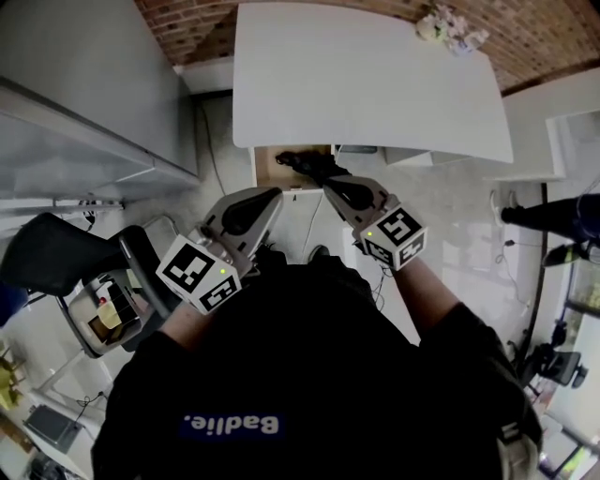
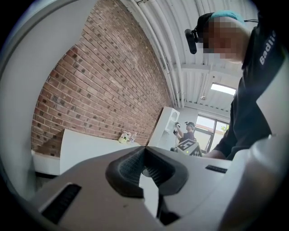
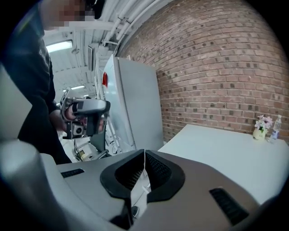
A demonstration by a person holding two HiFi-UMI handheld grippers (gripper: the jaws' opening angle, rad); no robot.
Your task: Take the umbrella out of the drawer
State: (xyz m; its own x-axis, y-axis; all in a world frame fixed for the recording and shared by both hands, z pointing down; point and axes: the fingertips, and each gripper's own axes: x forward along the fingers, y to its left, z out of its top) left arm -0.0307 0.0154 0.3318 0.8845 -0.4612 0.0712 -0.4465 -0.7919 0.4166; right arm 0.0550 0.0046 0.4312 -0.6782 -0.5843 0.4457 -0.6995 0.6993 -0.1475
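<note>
Black top (image 1: pixel 309 375) closest, straight beneath the head camera, with both forearms reaching out from it. Holds a gripper in each hand, side by side, marker cubes turned back toward the body.

Holds the left gripper (image 2: pixel 144 147) about level, jaws pressed together at the tips with nothing between them. Holds the right gripper (image 3: pixel 144 151) tilted downward, jaws likewise pressed together and empty.

Just ahead of the right gripper's tips, an open drawer (image 1: pixel 267 171) with a wooden inside, tucked under the near edge of a white worktop (image 1: pixel 375 84). Inside it a dark, folded shape, apparently the umbrella (image 1: pixel 302 161), lying directly before the right gripper and a little ahead and to the right of the left gripper. Gripped by neither. Cannot tell from the head view whether the right gripper's tips touch it.

Well beyond both grippers, at the far edge of the worktop, a small bunch of flowers (image 1: pixel 436 23) against a brick wall (image 1: pixel 553 37). Far off past the left gripper, near a bright window, another person (image 2: pixel 189 131). Well apart to the left of the left gripper, a dark chair (image 1: pixel 56 253).
</note>
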